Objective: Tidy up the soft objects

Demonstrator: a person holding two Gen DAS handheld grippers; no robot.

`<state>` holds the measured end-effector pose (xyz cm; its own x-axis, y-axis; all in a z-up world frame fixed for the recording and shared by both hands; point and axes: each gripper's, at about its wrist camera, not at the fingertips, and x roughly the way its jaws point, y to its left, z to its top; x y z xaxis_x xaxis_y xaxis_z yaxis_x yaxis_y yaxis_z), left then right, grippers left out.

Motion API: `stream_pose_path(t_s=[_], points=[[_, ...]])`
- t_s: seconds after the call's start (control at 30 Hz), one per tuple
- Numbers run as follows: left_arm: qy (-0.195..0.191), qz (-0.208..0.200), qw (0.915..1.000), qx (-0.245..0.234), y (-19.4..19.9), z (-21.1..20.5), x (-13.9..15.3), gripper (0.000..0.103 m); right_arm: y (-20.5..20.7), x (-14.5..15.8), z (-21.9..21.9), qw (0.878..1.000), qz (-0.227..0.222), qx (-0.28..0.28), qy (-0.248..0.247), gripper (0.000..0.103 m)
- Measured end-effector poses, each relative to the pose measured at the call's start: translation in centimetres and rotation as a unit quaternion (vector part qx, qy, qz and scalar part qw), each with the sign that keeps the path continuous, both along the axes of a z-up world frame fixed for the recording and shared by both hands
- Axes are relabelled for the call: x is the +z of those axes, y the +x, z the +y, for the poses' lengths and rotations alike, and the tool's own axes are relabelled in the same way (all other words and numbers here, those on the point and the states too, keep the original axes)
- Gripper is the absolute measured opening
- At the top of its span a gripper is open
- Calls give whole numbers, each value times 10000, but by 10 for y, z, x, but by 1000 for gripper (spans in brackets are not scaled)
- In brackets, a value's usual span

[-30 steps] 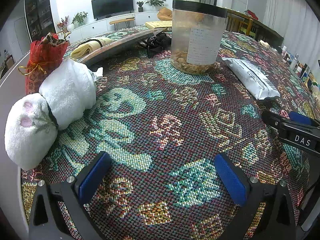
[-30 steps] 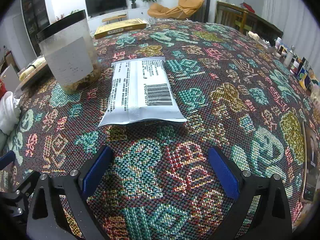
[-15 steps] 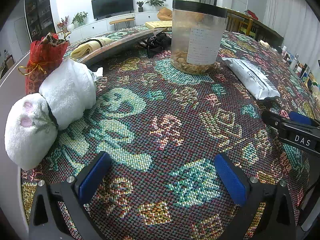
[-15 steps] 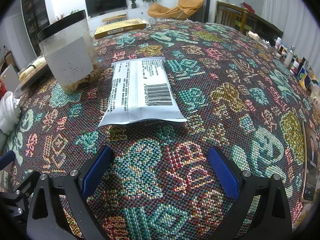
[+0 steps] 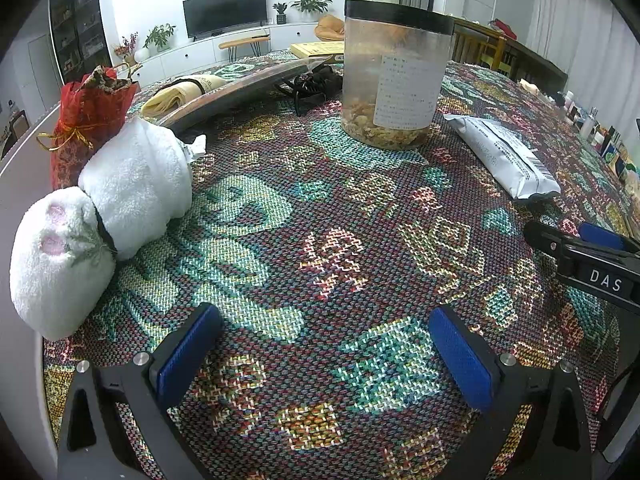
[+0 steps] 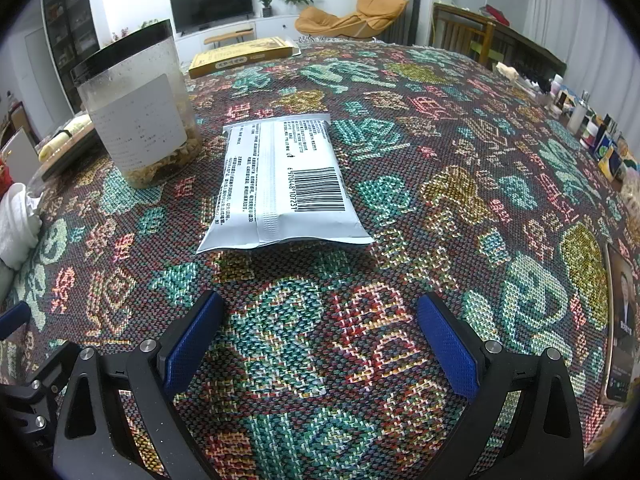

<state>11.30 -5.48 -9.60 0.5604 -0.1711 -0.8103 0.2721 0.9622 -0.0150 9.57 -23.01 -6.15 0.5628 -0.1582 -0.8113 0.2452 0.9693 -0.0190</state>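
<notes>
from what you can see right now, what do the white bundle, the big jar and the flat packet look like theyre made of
White bundle: fluffy terry or plush cloth, matte with a fuzzy nap, cinched by a dark band.
Big jar: clear, slightly cloudy plastic by the look, possibly glass, with a black lid and paper label.
Flat packet: thin plastic film, probably; smooth light surface, printed barcode, crimped end seams.

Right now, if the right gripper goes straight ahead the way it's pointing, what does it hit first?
Probably the white snack packet, lying flat ahead of the open right gripper; only bare tablecloth lies between.
</notes>
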Motion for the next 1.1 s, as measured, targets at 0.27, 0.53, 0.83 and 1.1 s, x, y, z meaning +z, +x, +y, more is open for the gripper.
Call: stream_pose_path(t_s=[0.27, 0.53, 0.83, 1.1], points=[[111, 538, 9984, -161, -9, -1, 9, 102, 0, 0, 0, 10000, 0, 1, -2, 99], [-218, -115, 9994, 249, 7, 63, 116, 103, 0, 0, 0, 10000, -1, 1, -2, 99], [511, 542, 9956, 561, 105, 108, 85, 102, 0, 0, 0, 10000, -2, 2, -4, 99], [-518, 594, 9939, 768, 117, 135, 88, 21, 0, 0, 0, 10000, -3, 3, -5, 99]])
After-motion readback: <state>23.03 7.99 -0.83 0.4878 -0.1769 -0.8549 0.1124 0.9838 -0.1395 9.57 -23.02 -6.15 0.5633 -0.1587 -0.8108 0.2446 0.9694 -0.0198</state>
